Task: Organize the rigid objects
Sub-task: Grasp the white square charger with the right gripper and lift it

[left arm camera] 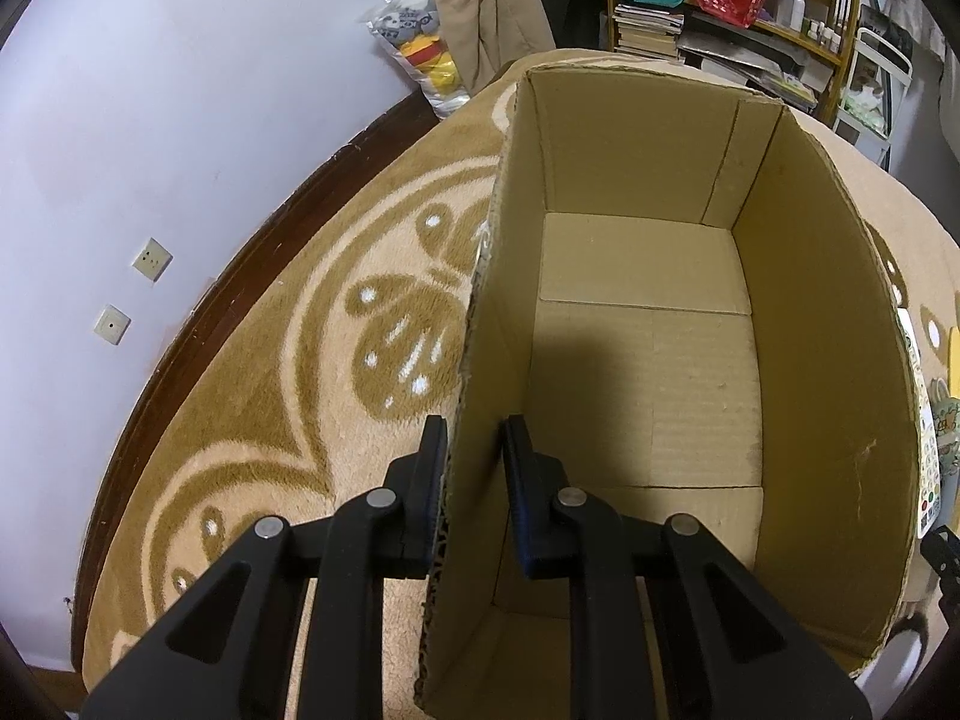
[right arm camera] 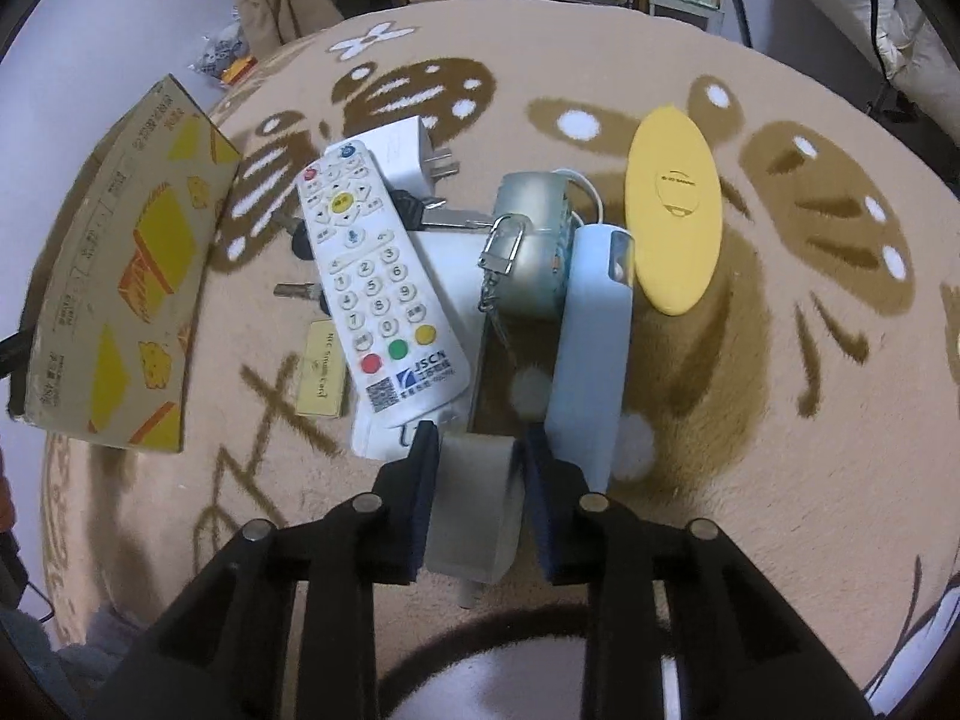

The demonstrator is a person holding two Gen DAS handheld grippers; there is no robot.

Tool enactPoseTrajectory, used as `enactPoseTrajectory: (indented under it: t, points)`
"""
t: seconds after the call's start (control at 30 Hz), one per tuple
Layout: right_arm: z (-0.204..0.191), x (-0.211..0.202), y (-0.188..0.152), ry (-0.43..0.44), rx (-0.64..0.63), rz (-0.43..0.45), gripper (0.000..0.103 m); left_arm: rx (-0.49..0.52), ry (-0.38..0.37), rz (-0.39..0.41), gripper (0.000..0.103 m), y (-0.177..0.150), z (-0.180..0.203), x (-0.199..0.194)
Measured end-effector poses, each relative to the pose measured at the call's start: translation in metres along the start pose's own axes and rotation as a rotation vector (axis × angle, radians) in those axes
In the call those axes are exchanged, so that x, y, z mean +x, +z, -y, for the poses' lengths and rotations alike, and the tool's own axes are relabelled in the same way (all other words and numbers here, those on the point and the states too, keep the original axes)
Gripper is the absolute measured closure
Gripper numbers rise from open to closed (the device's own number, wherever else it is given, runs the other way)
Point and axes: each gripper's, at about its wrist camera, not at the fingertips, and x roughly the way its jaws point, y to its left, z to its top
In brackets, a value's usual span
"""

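The cardboard box (left arm camera: 648,312) stands on the patterned carpet with nothing inside, and my left gripper (left arm camera: 474,456) is shut on its left wall. The same box (right arm camera: 120,276) sits at the left of the right wrist view. My right gripper (right arm camera: 480,468) points down over a pale grey-white block (right arm camera: 471,504), which lies between its fingers; a thin gap shows at the right pad. Ahead lies a pile: a white remote (right arm camera: 378,282), a plug adapter (right arm camera: 414,156), keys (right arm camera: 432,213), a padlock (right arm camera: 504,246), a metal tin (right arm camera: 534,276), a light blue case (right arm camera: 591,348), a yellow oval case (right arm camera: 672,204) and a yellow card (right arm camera: 321,372).
A white wall with two sockets (left arm camera: 150,258) and a dark skirting board runs along the carpet's left side. A plastic bag of toys (left arm camera: 420,54) and a crowded shelf (left arm camera: 750,12) stand behind the box. Bare carpet (right arm camera: 780,420) lies to the right of the pile.
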Motion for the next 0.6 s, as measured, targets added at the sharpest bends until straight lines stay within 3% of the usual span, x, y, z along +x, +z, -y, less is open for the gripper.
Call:
enactPoseTrajectory:
  t: [0.2,0.6]
  points:
    - [-0.005,-0.014,0.003,-0.048,-0.044,0.077,0.079,0.017,0.012,0.008,0.085,-0.001,0.004,-0.001]
    - [-0.008,-0.04,0.018,-0.015,-0.038,0.2,0.079,0.028,0.024,0.008,0.085,0.0,0.008,-0.003]
